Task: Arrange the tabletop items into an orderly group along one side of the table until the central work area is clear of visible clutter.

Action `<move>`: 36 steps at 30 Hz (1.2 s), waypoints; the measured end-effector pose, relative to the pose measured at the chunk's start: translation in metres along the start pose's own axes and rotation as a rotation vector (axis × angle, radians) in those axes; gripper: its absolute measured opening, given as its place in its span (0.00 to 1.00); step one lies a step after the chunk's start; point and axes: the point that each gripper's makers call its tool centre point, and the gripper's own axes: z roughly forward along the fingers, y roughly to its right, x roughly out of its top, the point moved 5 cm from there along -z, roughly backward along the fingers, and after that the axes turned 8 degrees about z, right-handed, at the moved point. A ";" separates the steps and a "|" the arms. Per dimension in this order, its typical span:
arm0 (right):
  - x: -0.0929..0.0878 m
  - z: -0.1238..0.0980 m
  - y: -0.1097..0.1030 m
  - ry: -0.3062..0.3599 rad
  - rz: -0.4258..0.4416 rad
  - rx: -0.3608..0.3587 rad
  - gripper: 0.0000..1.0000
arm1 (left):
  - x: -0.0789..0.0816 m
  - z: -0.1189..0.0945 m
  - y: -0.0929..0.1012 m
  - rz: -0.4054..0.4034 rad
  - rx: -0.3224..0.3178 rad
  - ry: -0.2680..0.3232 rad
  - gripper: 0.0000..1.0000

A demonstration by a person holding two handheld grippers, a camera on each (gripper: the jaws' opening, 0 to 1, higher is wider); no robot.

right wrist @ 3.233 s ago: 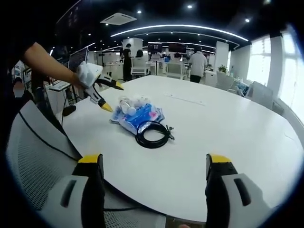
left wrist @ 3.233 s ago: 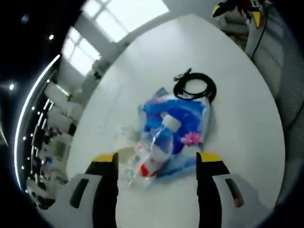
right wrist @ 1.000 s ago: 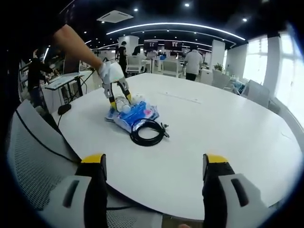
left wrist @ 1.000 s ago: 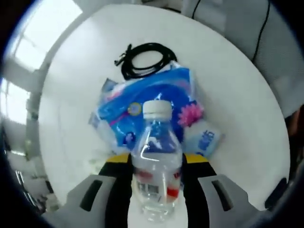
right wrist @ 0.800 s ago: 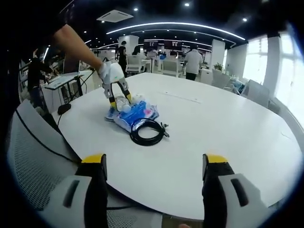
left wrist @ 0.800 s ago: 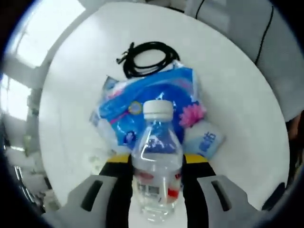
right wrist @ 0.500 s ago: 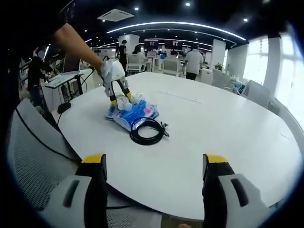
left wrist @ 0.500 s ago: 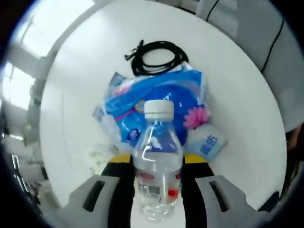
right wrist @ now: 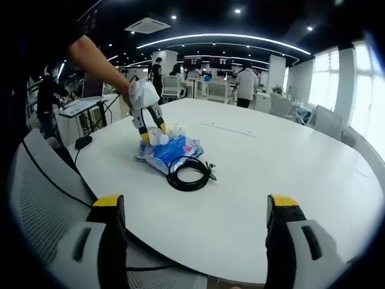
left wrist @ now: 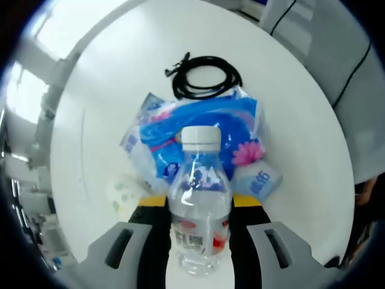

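In the left gripper view my left gripper (left wrist: 199, 203) is shut on a clear water bottle (left wrist: 199, 198) with a white cap, held above a blue tissue pack (left wrist: 201, 133). A small blue packet (left wrist: 257, 181) lies to its right, a pale wipe pack (left wrist: 122, 191) to its left, and a coiled black cable (left wrist: 206, 76) beyond. In the right gripper view my right gripper (right wrist: 195, 208) stands open over the table's near edge, apart from the cable (right wrist: 190, 171) and tissue pack (right wrist: 174, 150). The left gripper (right wrist: 150, 131) shows there, gripping the bottle (right wrist: 158, 138) over the pile.
The round white table (right wrist: 271, 168) has bare surface right of the pile. A grey mesh chair (right wrist: 42, 198) stands at the near left edge. Desks, chairs and people (right wrist: 246, 81) fill the office behind.
The left gripper, open over the pile 3.2 s ago, now holds the bottle and has lifted it slightly over the last second. The right gripper has barely moved.
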 end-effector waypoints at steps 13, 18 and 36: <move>0.000 -0.001 0.001 0.011 0.008 0.001 0.97 | 0.005 -0.017 -0.001 -0.080 0.050 0.049 0.33; 0.000 -0.001 0.001 0.015 0.010 0.001 0.97 | 0.002 -0.023 -0.001 -0.123 0.074 0.075 0.32; 0.000 0.000 0.000 0.012 0.005 0.006 0.96 | -0.028 -0.051 0.005 -0.390 0.180 0.175 0.32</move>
